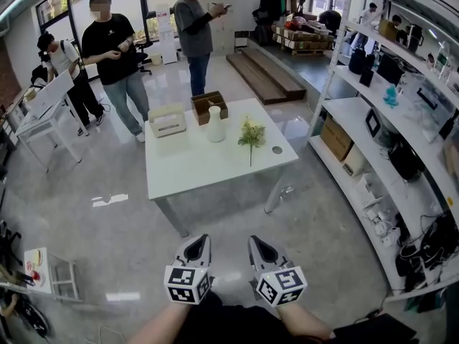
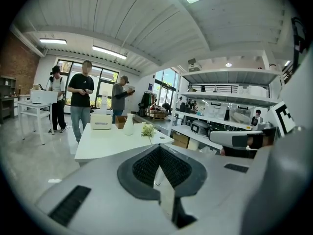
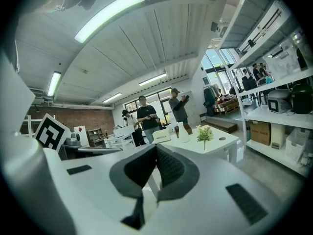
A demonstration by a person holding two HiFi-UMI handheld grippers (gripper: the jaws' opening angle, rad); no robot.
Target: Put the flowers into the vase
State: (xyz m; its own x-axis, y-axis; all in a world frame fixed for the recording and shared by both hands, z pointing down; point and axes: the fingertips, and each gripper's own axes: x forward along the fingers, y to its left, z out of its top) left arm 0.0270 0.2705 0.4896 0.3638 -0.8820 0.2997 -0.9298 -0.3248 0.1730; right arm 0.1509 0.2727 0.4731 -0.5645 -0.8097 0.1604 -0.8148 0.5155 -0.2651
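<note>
A white vase (image 1: 215,124) stands upright near the far side of the white table (image 1: 193,167). A bunch of pale green flowers (image 1: 252,132) lies flat on the table to its right, stem toward me. Both grippers are held low over the floor, well short of the table's near edge. My left gripper (image 1: 204,238) and right gripper (image 1: 252,239) are side by side, each shut with nothing between the jaws. In the left gripper view the vase (image 2: 128,125) and flowers (image 2: 147,129) lie beyond the shut left gripper (image 2: 158,147). In the right gripper view the flowers (image 3: 204,133) lie beyond the shut right gripper (image 3: 155,146).
A white box (image 1: 167,120) and a brown wooden box (image 1: 209,106) sit at the table's far edge. Three people (image 1: 115,56) stand beyond the table. White shelving (image 1: 373,135) full of goods lines the right side. A small white desk (image 1: 43,113) stands far left.
</note>
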